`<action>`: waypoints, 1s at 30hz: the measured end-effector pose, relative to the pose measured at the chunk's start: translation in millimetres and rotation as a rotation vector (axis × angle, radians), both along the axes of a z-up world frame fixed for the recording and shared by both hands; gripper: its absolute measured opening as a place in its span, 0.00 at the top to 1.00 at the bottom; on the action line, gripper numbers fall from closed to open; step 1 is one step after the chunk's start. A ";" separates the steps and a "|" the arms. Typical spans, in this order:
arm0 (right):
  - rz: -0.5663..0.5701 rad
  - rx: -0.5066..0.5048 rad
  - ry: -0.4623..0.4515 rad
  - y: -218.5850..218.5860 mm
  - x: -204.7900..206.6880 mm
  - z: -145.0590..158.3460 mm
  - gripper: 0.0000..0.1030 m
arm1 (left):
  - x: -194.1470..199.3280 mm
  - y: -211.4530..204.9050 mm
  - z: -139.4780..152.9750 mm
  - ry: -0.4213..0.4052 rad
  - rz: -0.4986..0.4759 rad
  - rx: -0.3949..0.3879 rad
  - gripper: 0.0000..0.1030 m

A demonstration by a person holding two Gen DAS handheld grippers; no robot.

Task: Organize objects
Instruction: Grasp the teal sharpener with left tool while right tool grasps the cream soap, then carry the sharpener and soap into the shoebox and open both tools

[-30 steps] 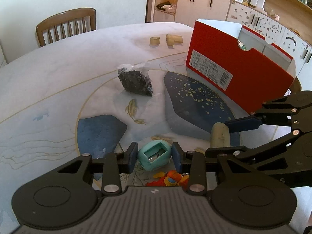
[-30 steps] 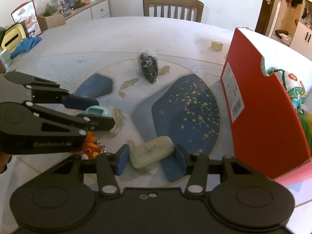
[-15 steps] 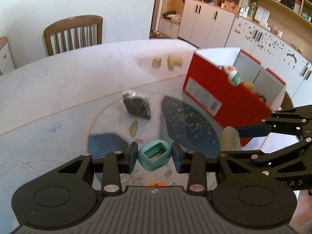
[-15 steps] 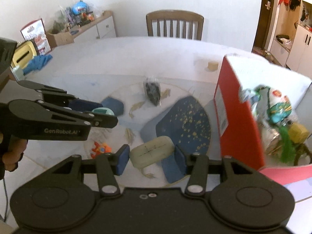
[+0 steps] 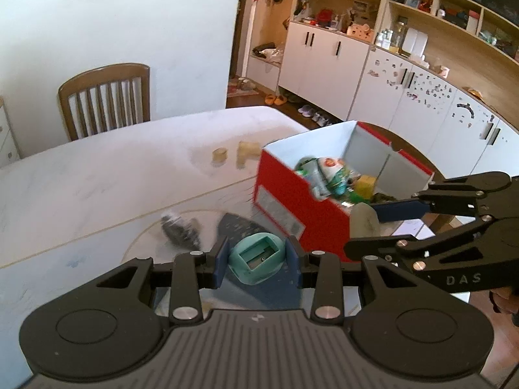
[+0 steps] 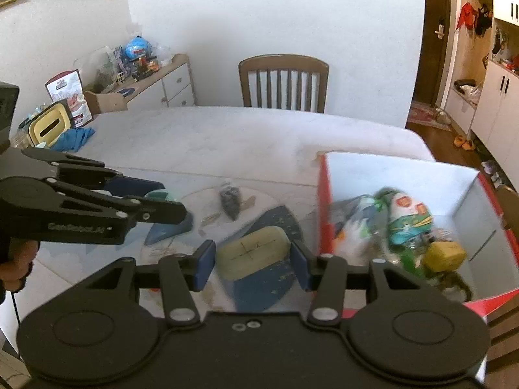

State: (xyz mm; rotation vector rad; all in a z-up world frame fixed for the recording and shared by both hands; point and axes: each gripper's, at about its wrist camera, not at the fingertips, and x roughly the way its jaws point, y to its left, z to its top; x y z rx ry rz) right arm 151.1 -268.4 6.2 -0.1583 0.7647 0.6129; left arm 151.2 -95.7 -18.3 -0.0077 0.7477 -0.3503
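My left gripper [image 5: 256,259] is shut on a teal pencil sharpener [image 5: 258,261] and holds it well above the table. My right gripper [image 6: 253,257] is shut on a pale oval eraser [image 6: 253,253], also lifted. Each gripper shows in the other's view: the right gripper [image 5: 373,223] with the eraser [image 5: 365,218] beside the box, the left gripper [image 6: 162,202] at the left. The red shoebox [image 5: 292,201], white inside, stands open to the right and holds several toys and packets [image 6: 408,220]. A small dark bag [image 6: 231,199] lies on the table.
Two small tan blocks [image 5: 235,155] lie on the round white table [image 6: 227,136] behind the box. A wooden chair [image 6: 283,84] stands at the far edge. A tissue box and blue cloth [image 6: 61,131] sit at the table's left. White cabinets [image 5: 324,64] line the right wall.
Both grippers have risen with their objects still held. The table has dropped away below, and the open top of the red box with its contents has come into view.
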 end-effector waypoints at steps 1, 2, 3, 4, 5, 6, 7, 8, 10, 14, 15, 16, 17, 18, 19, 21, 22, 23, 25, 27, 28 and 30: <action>-0.003 0.003 -0.003 -4.4 1.4 1.9 0.53 | 0.2 -4.9 2.2 -0.003 -0.003 0.002 0.64; -0.007 0.004 -0.006 -8.8 3.1 3.3 0.53 | 1.4 -10.8 4.4 -0.002 -0.005 0.001 0.64; -0.013 0.007 -0.009 -14.9 5.4 4.7 0.53 | 2.5 -15.2 5.6 0.001 -0.007 -0.002 0.64; -0.017 0.009 -0.011 -21.5 7.3 6.4 0.53 | 3.3 -19.8 7.2 0.003 -0.008 -0.003 0.64; -0.024 0.012 -0.015 -28.5 8.6 7.6 0.53 | 4.6 -25.4 8.2 0.004 -0.010 -0.002 0.64; -0.031 0.013 -0.017 -34.8 10.6 8.7 0.53 | 6.1 -31.7 9.4 0.003 -0.013 0.002 0.64; -0.036 0.016 -0.019 -42.8 12.7 9.7 0.53 | 7.2 -37.3 10.4 0.001 -0.016 0.006 0.64; -0.042 0.019 -0.022 -50.0 15.4 10.6 0.53 | 9.2 -44.3 11.5 -0.001 -0.019 0.011 0.64; -0.053 0.021 -0.027 -64.2 20.3 12.4 0.53 | 11.8 -55.9 12.8 -0.003 -0.024 0.016 0.64; -0.077 0.029 -0.032 -93.4 30.3 13.1 0.53 | 20.7 -81.0 13.4 -0.004 -0.038 0.029 0.64; -0.082 0.030 -0.032 -101.6 33.1 12.9 0.53 | 23.2 -87.8 13.1 -0.003 -0.041 0.033 0.64; -0.085 0.031 -0.032 -109.9 36.6 12.8 0.53 | 25.7 -93.8 12.5 -0.003 -0.044 0.037 0.64; -0.090 0.031 -0.033 -116.4 38.7 12.3 0.53 | 28.2 -99.6 11.8 -0.001 -0.047 0.039 0.64; -0.095 0.030 -0.033 -123.7 41.4 11.5 0.53 | 31.1 -105.8 11.0 0.002 -0.050 0.041 0.64; -0.099 0.031 -0.032 -130.2 43.9 10.8 0.53 | 33.4 -111.5 10.5 0.005 -0.052 0.043 0.64; -0.105 0.030 -0.029 -143.6 49.6 9.2 0.53 | 39.2 -124.0 8.1 0.013 -0.056 0.047 0.64; -0.107 0.029 -0.028 -149.3 52.2 8.2 0.53 | 41.3 -129.5 7.3 0.015 -0.057 0.049 0.64; -0.108 0.029 -0.027 -154.4 54.6 7.2 0.53 | 44.5 -136.0 5.9 0.019 -0.060 0.053 0.64; -0.109 0.027 -0.023 -163.8 60.1 5.0 0.53 | 50.1 -146.3 3.0 0.027 -0.063 0.059 0.64; -0.109 0.026 -0.020 -172.3 65.9 2.4 0.53 | 57.1 -156.9 -1.3 0.040 -0.062 0.066 0.64; -0.108 0.026 -0.017 -175.5 68.5 0.9 0.53 | 59.5 -161.1 -3.1 0.047 -0.061 0.068 0.64; -0.104 0.024 -0.010 -182.1 75.3 -2.4 0.53 | 66.6 -171.0 -7.5 0.058 -0.061 0.079 0.64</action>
